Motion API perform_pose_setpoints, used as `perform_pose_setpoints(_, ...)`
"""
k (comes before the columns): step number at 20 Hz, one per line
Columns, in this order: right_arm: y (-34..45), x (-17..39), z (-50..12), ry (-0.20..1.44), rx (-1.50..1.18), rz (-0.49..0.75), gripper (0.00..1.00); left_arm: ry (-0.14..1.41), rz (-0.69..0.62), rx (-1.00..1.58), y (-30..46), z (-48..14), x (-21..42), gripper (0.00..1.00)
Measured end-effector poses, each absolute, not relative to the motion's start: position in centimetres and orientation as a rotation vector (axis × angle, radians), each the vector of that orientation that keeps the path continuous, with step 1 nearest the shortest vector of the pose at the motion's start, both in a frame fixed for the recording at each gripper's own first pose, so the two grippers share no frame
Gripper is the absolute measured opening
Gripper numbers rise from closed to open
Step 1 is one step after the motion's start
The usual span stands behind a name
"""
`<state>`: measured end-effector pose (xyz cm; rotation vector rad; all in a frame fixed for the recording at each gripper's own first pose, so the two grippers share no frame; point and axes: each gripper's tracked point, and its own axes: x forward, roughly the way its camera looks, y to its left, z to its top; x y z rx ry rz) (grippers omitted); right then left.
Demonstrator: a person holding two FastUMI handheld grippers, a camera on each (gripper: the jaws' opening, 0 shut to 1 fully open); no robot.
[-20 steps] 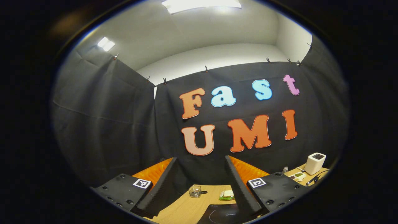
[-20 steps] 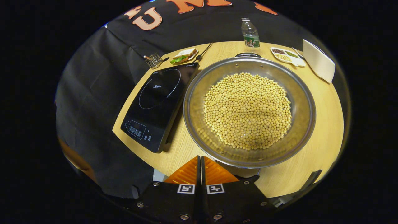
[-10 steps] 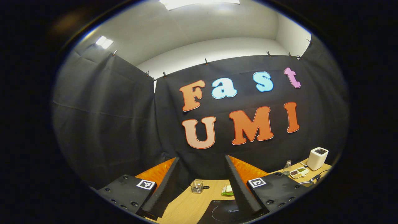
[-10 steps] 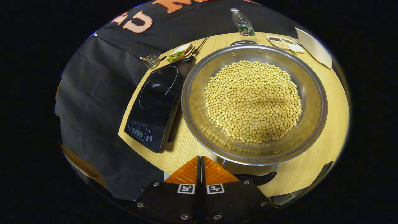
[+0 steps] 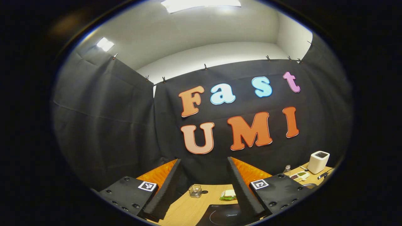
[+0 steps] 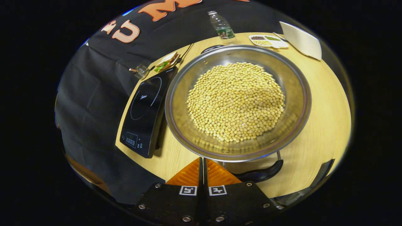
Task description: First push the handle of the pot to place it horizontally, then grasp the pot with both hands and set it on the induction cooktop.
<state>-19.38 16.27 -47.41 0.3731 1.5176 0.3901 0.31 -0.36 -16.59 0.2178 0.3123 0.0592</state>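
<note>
A wide steel pot [image 6: 292, 116] heaped with yellow soybeans [image 6: 235, 100] stands on the wooden table [image 6: 323, 125] in the right gripper view. Its near black handle [image 6: 260, 174] lies just under the rim, to the right of my right gripper [image 6: 202, 160], which is shut with nothing between its fingers and sits against the pot's near rim. The far handle [image 6: 211, 48] peeks over the back rim. A black induction cooktop [image 6: 143, 110] lies left of the pot, touching distance away. My left gripper [image 5: 204, 168] is open, raised, facing the booth wall; the cooktop [image 5: 224, 216] is below it.
Behind the pot stand a water bottle [image 6: 221, 26], a divided dish of beans [image 6: 268, 40] and a white box [image 6: 300, 40]. A sandwich plate [image 6: 166, 61] and a small wire basket [image 6: 139, 71] sit behind the cooktop. The table's near edge drops to black cloth on the left.
The right gripper's view has swung so the pot sits further left and its near black handle shows more at the right. The left gripper's view drifted only slightly.
</note>
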Motion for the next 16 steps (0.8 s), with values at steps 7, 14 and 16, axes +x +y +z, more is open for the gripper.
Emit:
perform_pose_setpoints(7,12.6,-18.0,-48.1,1.500,0.374,0.311,0.00,0.336,0.058,0.190,-0.6,-17.7,0.1,0.99)
perform_pose_setpoints(14,10.3,-16.7,-49.3,1.509,0.324,0.279,0.00,0.391,0.056,0.164,-1.1,-20.0,0.6,0.93)
perform_pose_setpoints(16,9.7,-16.4,-49.7,1.508,0.310,0.279,0.00,0.404,0.050,0.158,-1.4,-20.4,0.9,0.93)
